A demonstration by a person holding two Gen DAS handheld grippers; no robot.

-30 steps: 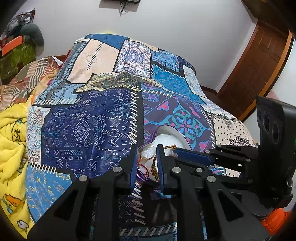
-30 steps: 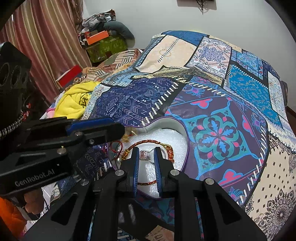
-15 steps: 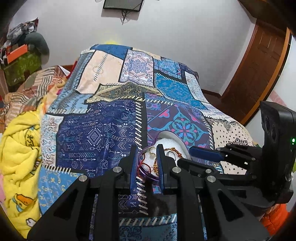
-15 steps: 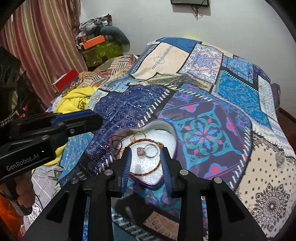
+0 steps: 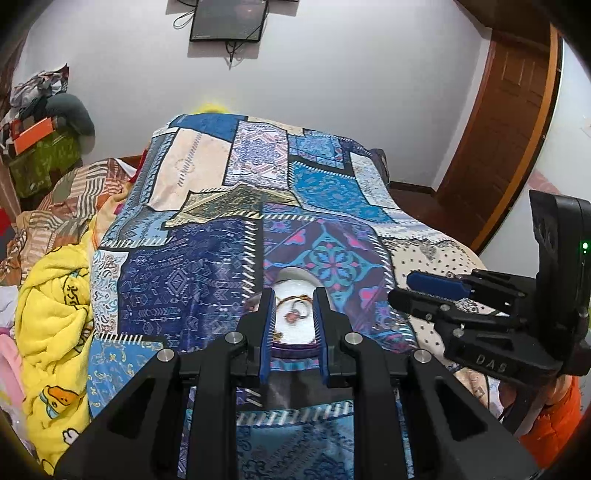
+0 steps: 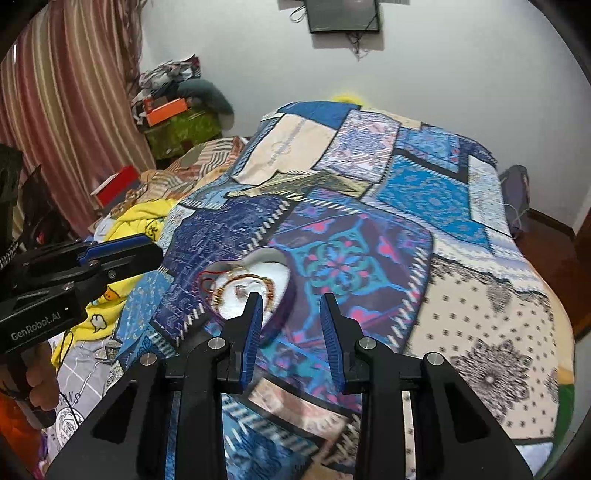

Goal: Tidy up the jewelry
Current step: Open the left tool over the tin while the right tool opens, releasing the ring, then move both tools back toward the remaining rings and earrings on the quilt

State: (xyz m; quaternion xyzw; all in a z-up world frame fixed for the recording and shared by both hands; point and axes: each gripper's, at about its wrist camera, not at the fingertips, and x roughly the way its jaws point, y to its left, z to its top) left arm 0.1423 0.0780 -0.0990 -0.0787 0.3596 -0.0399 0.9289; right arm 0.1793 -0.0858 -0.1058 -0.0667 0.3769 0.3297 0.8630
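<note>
A heart-shaped purple box (image 6: 280,317) with a white lining lies open on the patchwork bedspread (image 6: 369,206). In it lie a ring with a pink stone (image 5: 295,314), a beaded gold bracelet (image 6: 255,281) and a red cord (image 6: 207,280). The box also shows in the left wrist view (image 5: 295,275), partly hidden by my fingers. My left gripper (image 5: 293,308) is open and empty, raised above the box. My right gripper (image 6: 291,314) is open and empty, raised to the right of the box.
A yellow blanket (image 5: 51,314) is bunched at the bed's left side. Piled clothes and boxes (image 6: 177,110) stand by the striped curtain (image 6: 62,110). A wooden door (image 5: 502,122) is at the far right. A screen (image 5: 227,18) hangs on the wall.
Both grippers have lifted up and back from the box. The right gripper let go of the ring, which now lies in the box, and opened wide. The left gripper opened wider too.
</note>
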